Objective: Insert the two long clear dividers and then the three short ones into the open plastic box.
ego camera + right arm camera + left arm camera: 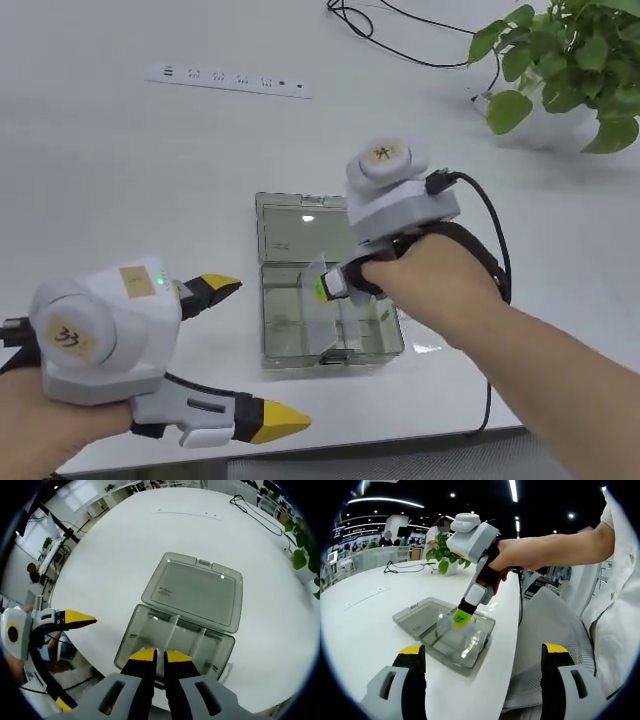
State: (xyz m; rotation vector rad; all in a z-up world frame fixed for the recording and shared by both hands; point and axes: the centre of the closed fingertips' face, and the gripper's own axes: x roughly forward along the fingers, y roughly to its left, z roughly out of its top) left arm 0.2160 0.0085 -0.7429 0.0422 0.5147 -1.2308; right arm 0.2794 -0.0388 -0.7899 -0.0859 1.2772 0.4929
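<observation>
Smoky-grey box [300,225], white table [120,180], left tongs [268,352] white w/ yellow tips (black behind), green plant [560,60].

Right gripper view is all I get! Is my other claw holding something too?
Observer: No, the left claw is wide open, nothing in it.
Operator: What does my claw look like from outside?
Observer: The right claw has a green sticker on its tip, down in the plastic box with the clear divider.
Operator: Anything behind me?
Observer: A black cable loops away from it across the table.
</observation>
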